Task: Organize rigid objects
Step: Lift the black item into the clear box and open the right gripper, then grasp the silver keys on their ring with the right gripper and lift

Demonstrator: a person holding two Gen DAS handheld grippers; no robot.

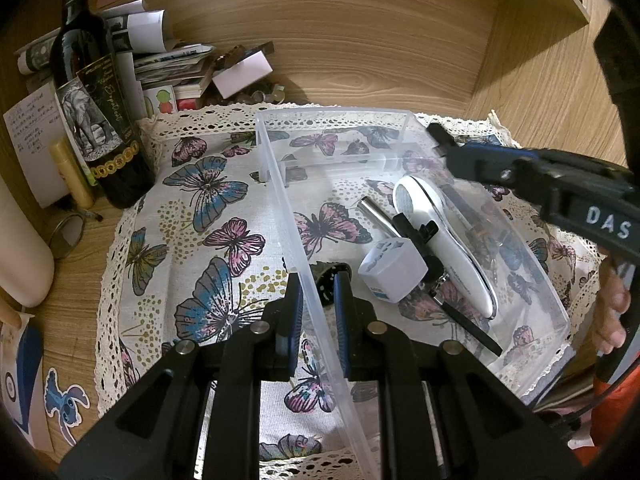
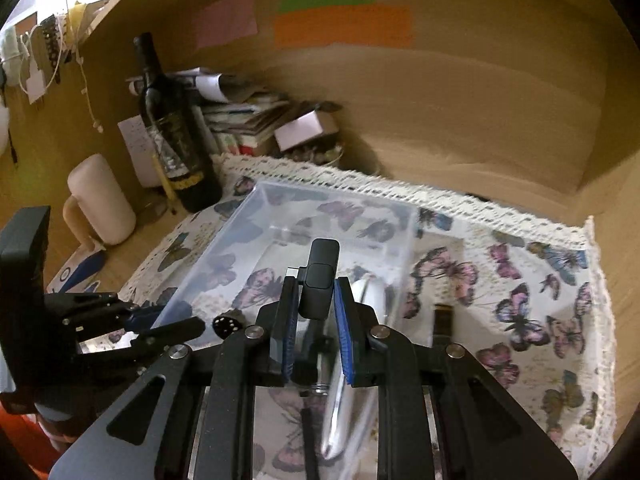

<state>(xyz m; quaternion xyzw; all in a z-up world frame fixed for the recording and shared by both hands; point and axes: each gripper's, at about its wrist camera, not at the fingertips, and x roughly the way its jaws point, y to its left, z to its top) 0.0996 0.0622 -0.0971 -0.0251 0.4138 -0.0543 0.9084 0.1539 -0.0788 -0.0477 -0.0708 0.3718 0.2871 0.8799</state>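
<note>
Clear bin (image 1: 400, 120) clamped by left gripper (image 1: 316, 304); right gripper (image 2: 316, 300) grasps one black device (image 2: 318, 280).

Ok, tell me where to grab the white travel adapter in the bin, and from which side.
Grip the white travel adapter across two flat opposite faces, coming down from above. It is a blocky cube on the floor of the clear bin, with the white handheld device crowding its right, so a sideways approach looks blocked.

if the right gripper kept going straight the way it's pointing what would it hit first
Most likely the floor of the clear plastic bin, in its bare far half. The right gripper, shut on a small black device, points down over the bin; depth is hard to judge.
</note>
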